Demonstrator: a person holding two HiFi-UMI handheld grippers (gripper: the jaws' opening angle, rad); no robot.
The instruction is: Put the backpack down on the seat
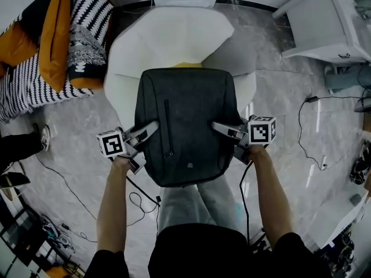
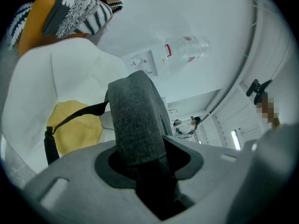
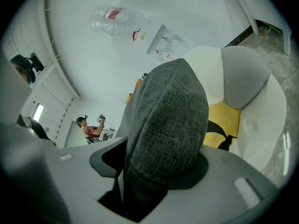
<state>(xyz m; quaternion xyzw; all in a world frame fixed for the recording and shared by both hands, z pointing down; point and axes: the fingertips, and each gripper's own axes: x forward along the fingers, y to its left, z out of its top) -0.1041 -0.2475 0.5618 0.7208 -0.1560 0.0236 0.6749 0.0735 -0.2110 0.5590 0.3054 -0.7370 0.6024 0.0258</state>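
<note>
Showing a charcoal woven backpack (image 1: 194, 114) with one vertical zipper (image 1: 167, 127).

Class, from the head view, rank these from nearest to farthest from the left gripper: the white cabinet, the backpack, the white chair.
1. backpack: clamped in the jaws of the left gripper.
2. white chair: just beyond, under the backpack.
3. white cabinet: far off, upper right.

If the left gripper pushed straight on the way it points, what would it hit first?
The backpack itself: the left gripper is clamped on its grey side, so going on would only press into the fabric. Beyond it, probably the white chair, though depth there is unclear.
</note>
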